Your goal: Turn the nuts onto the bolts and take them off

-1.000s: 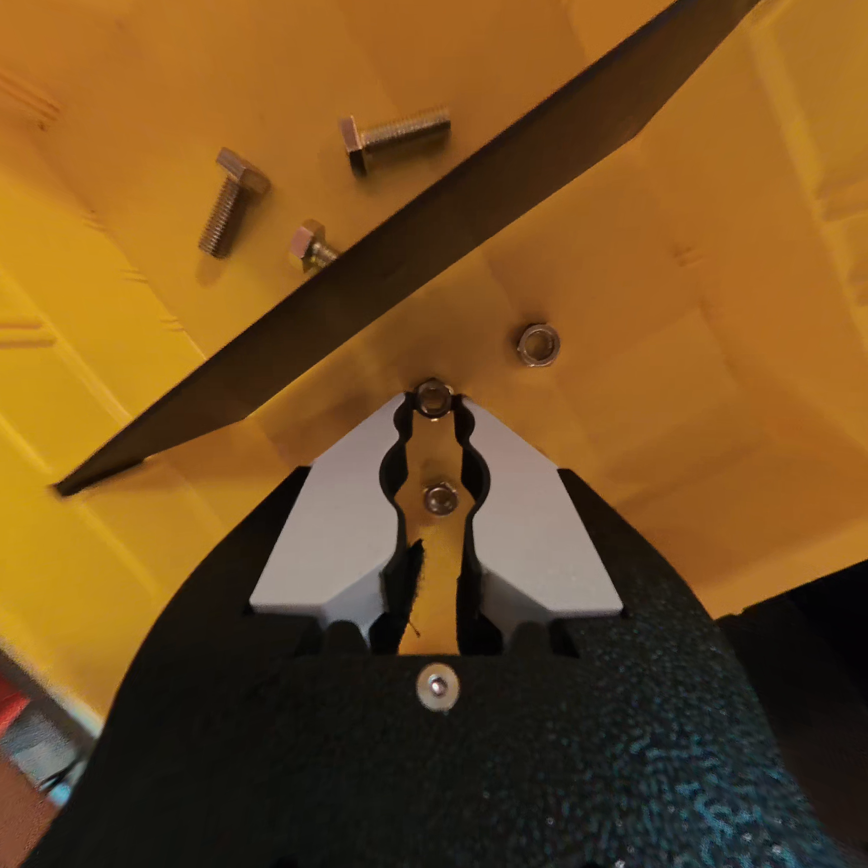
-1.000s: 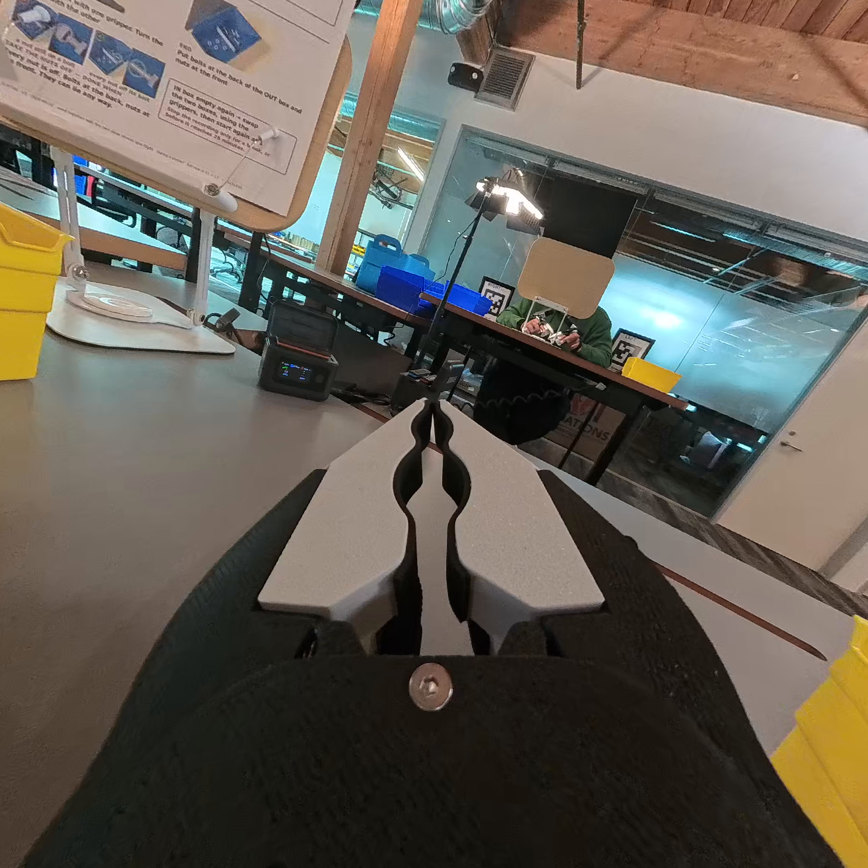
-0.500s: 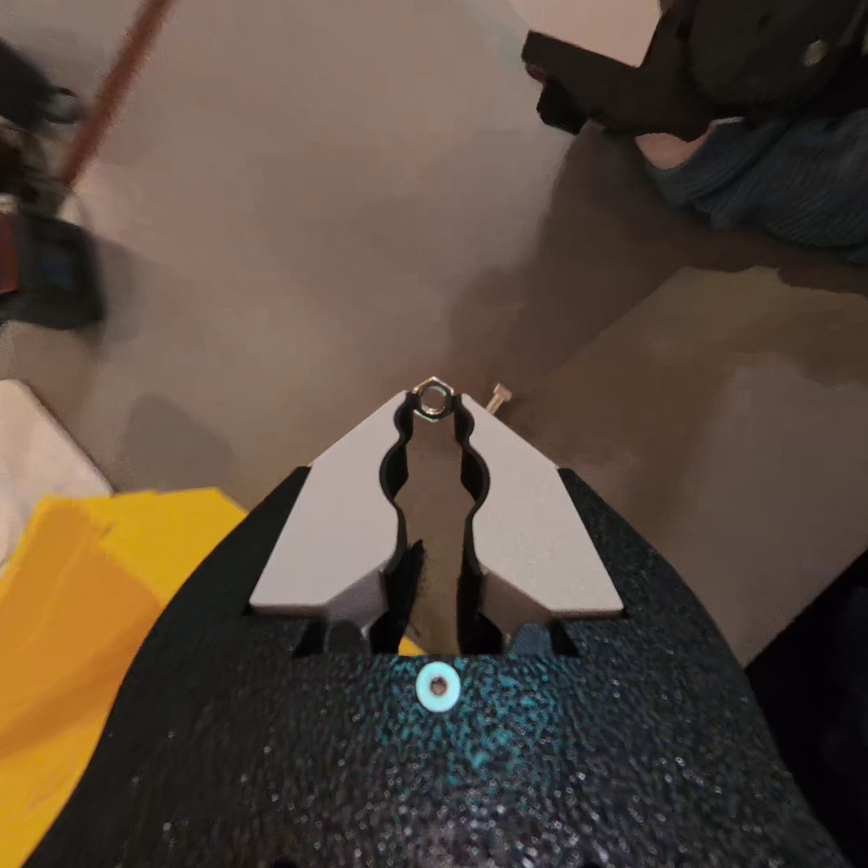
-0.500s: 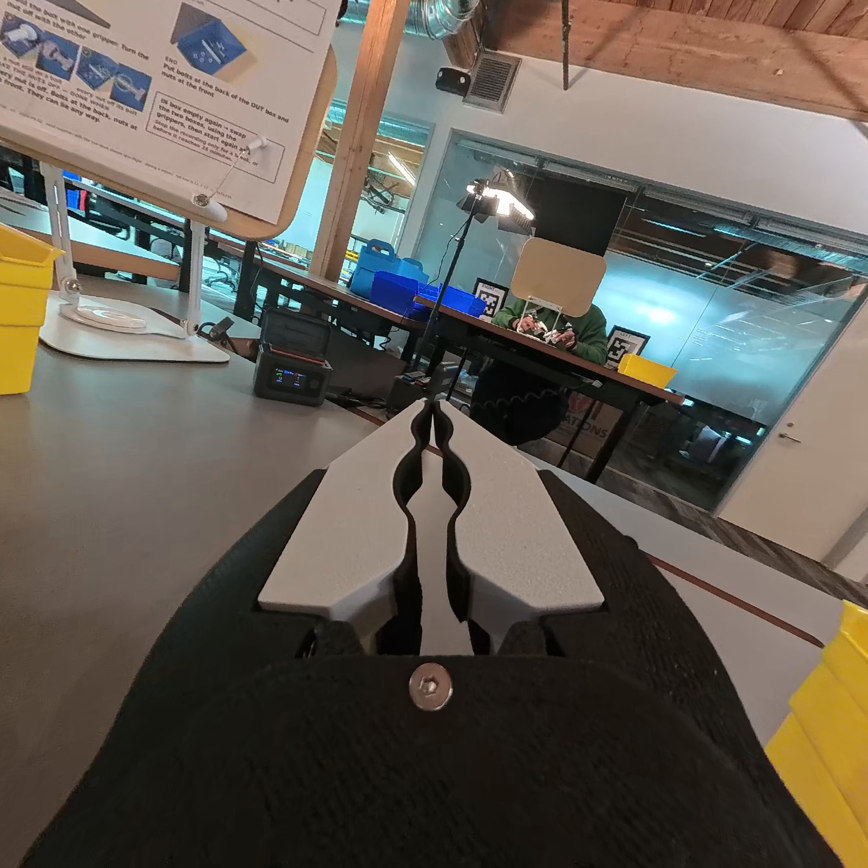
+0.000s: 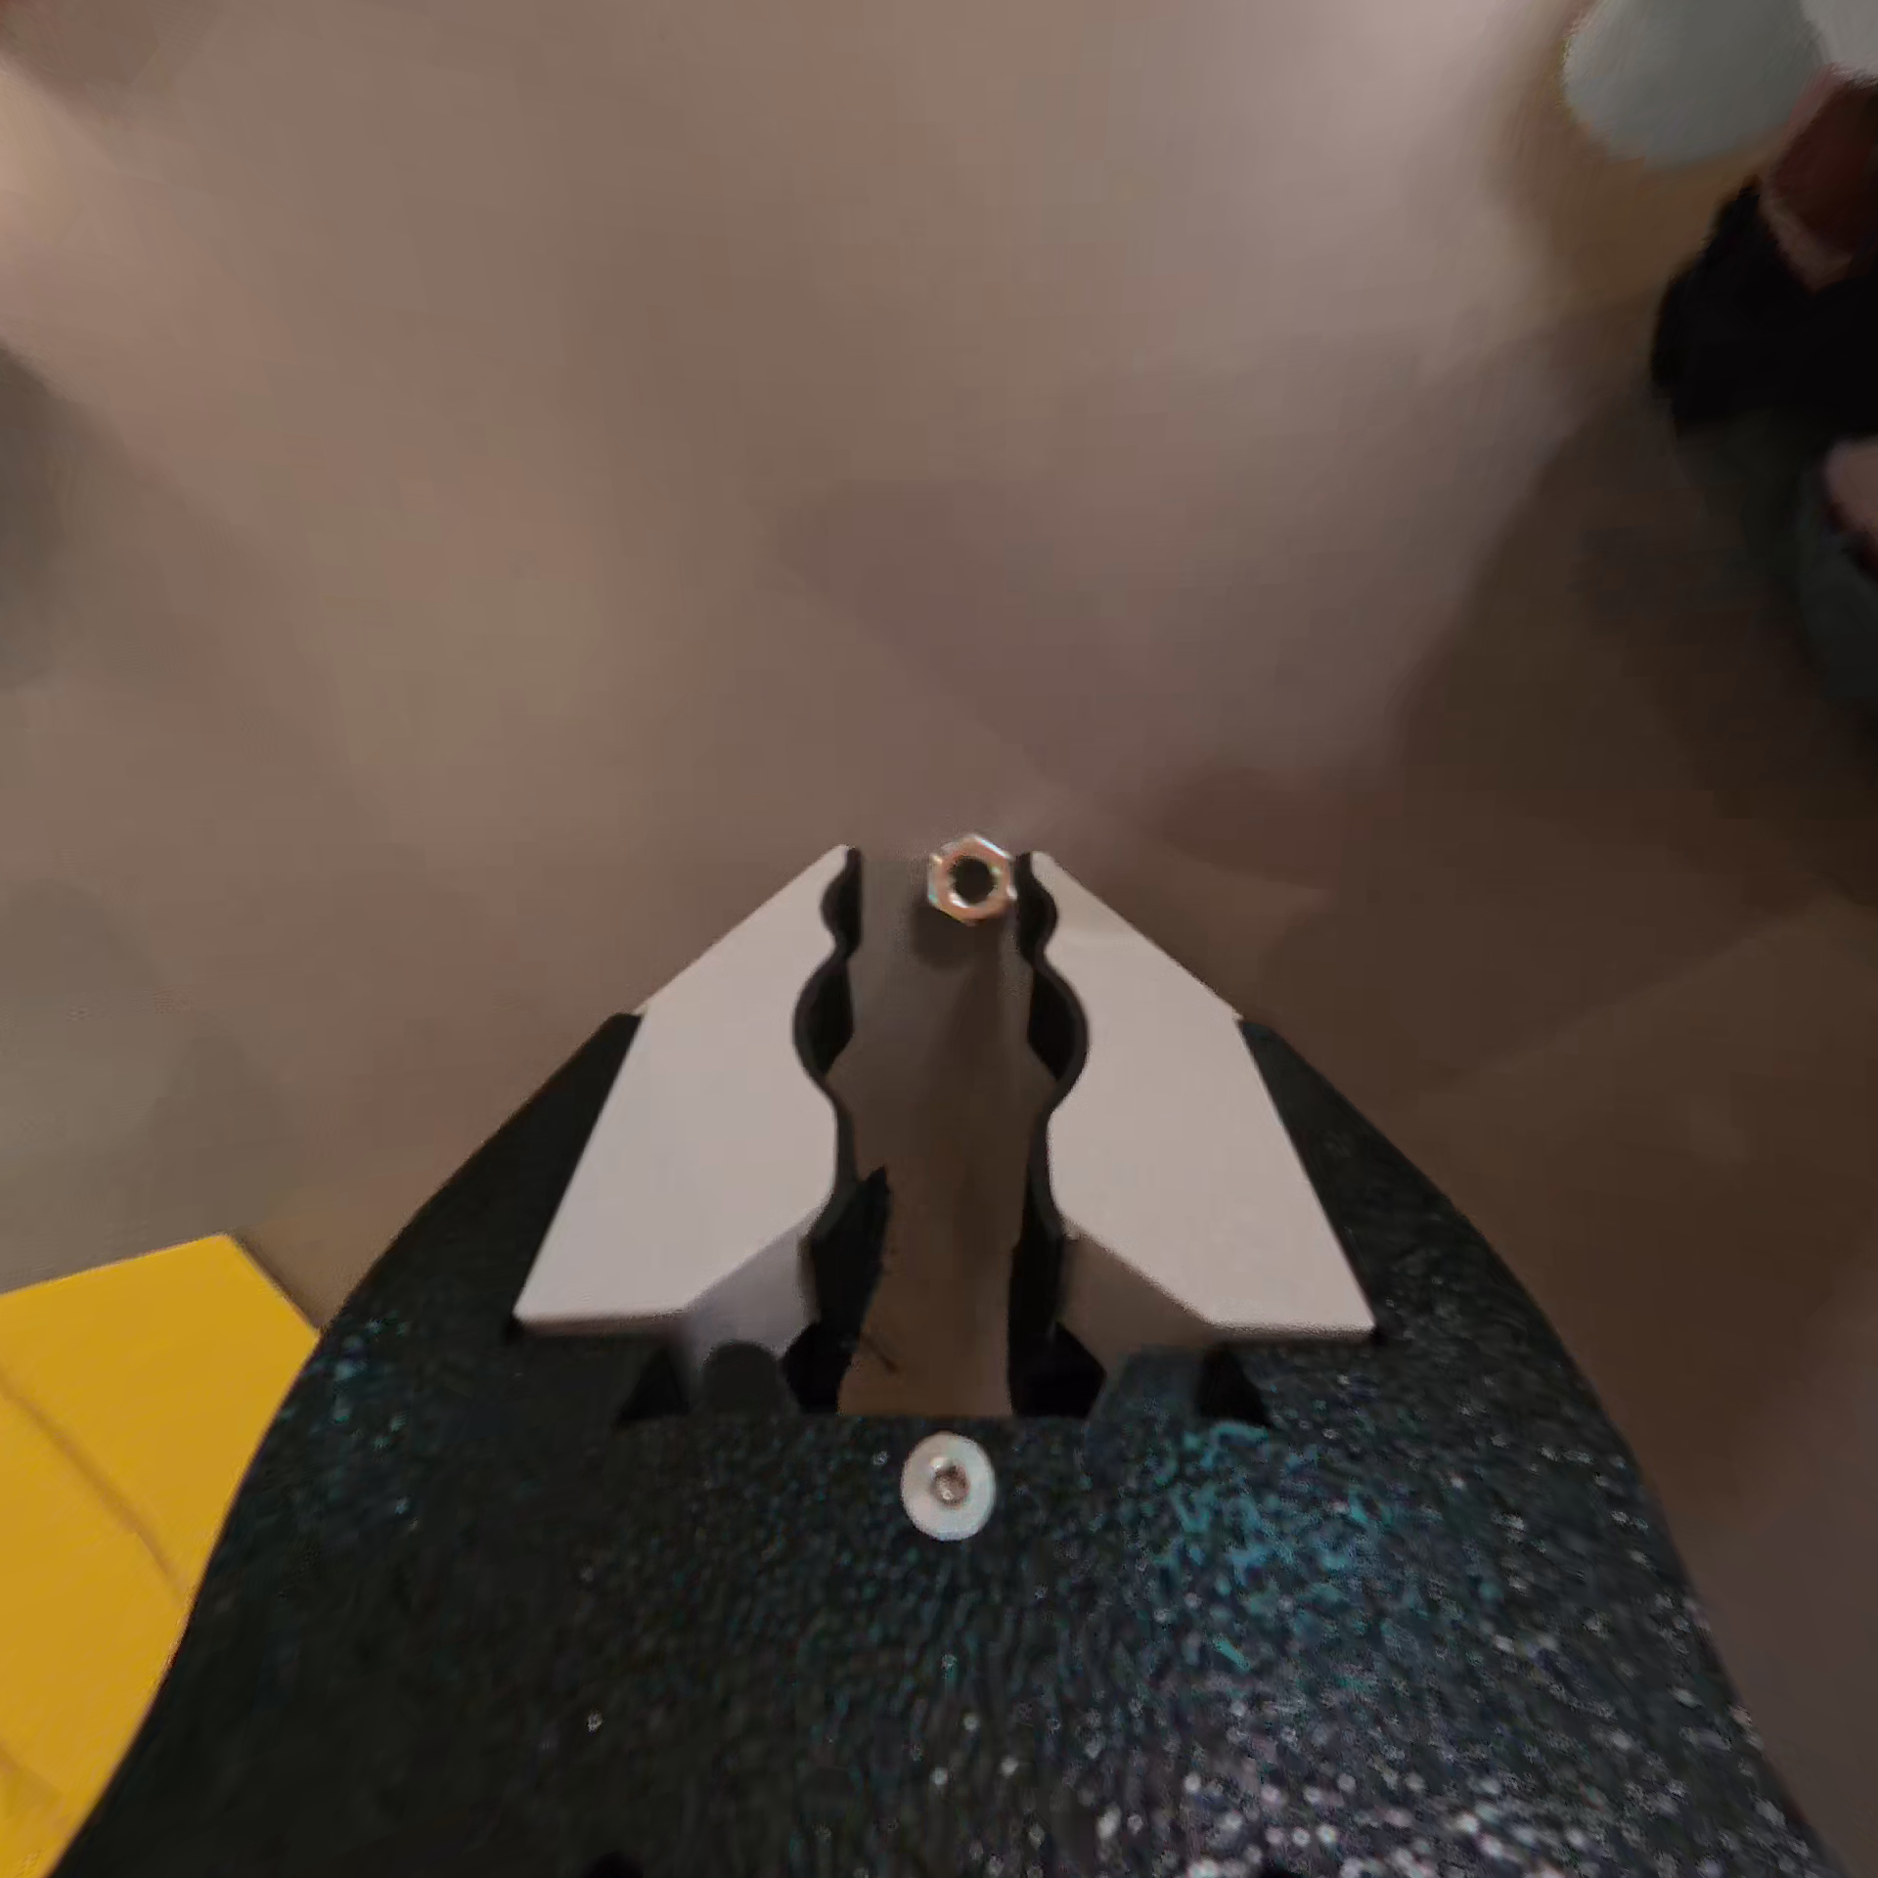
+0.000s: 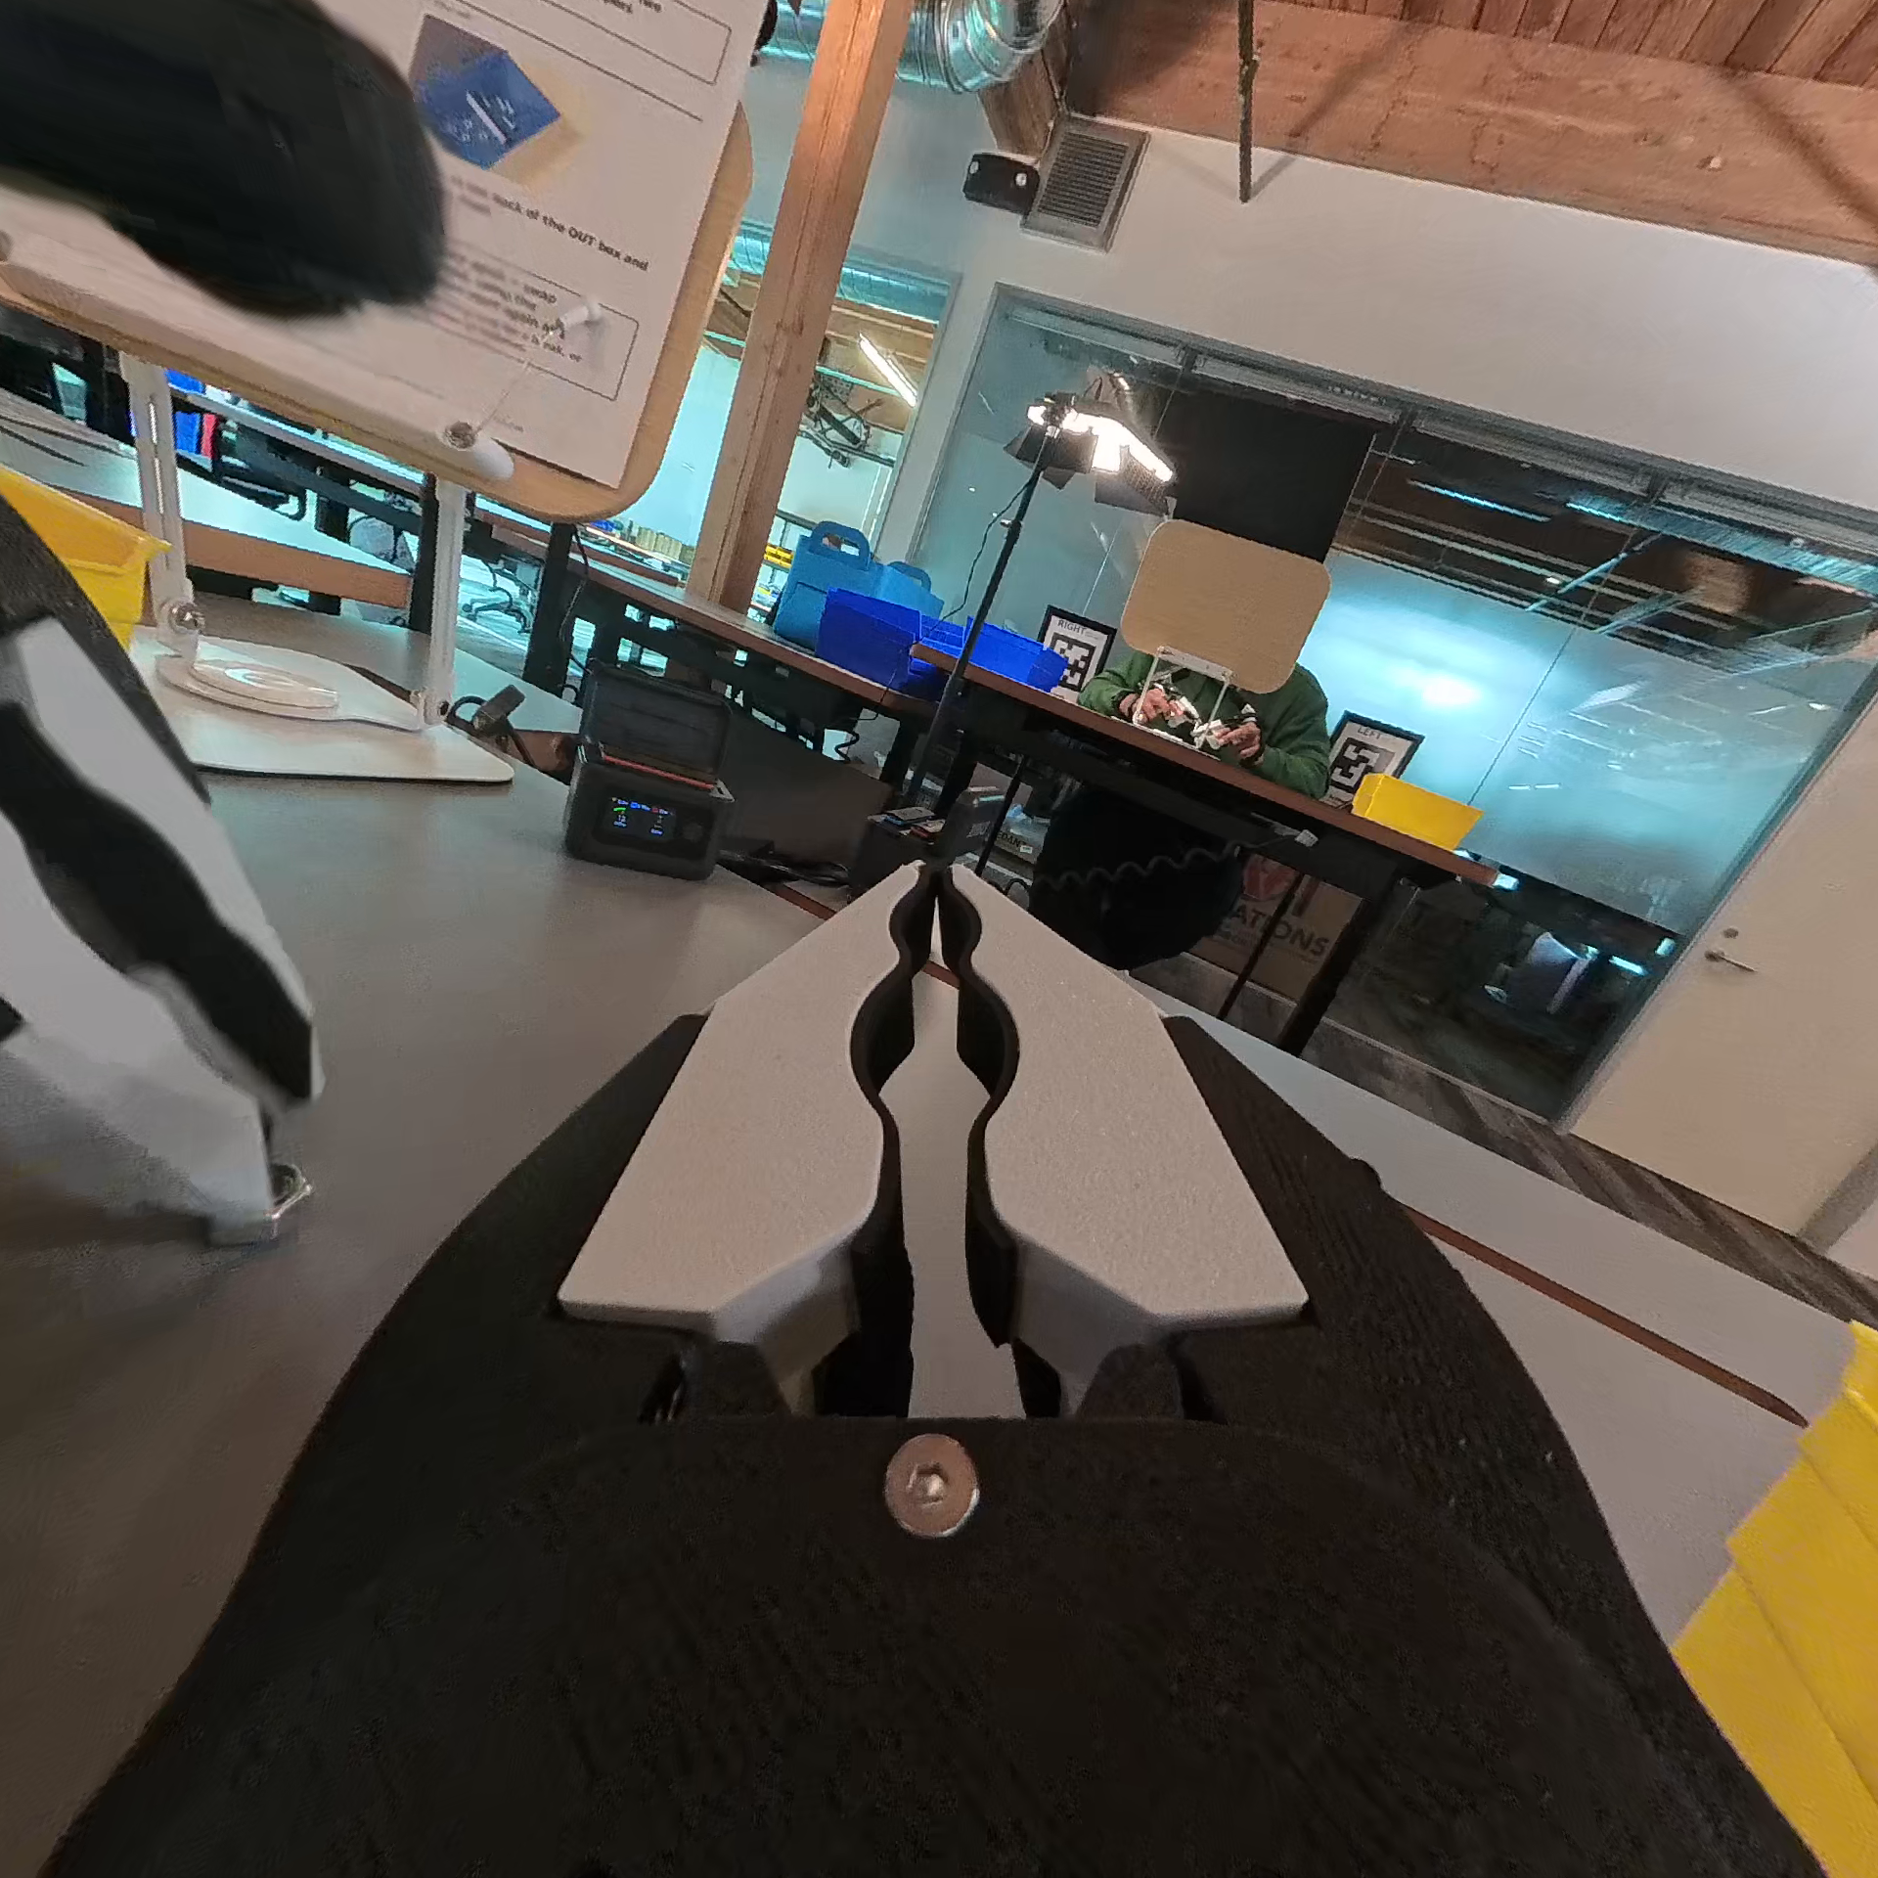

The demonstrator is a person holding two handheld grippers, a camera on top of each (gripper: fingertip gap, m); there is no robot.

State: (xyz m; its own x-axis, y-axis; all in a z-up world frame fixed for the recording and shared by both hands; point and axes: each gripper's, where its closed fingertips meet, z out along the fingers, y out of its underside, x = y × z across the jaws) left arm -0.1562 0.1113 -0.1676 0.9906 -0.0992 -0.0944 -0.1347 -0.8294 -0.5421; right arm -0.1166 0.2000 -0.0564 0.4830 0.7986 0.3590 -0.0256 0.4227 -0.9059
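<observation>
While the grey table (image 5: 508, 508) fills the frame, my left gripper (image 5: 940, 879) stands open low in centre, the nut (image 5: 971, 880) between its tips, nearer the right one; my right gripper (image 6: 933, 882) is closed, empty.

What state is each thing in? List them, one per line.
Left gripper: open, tips either side of the nut.
Nut: ungripped between the tips, nearer the right one, hole facing the camera.
Right gripper: shut, empty.
Lamp: lit.
Black box: screen lit.
</observation>
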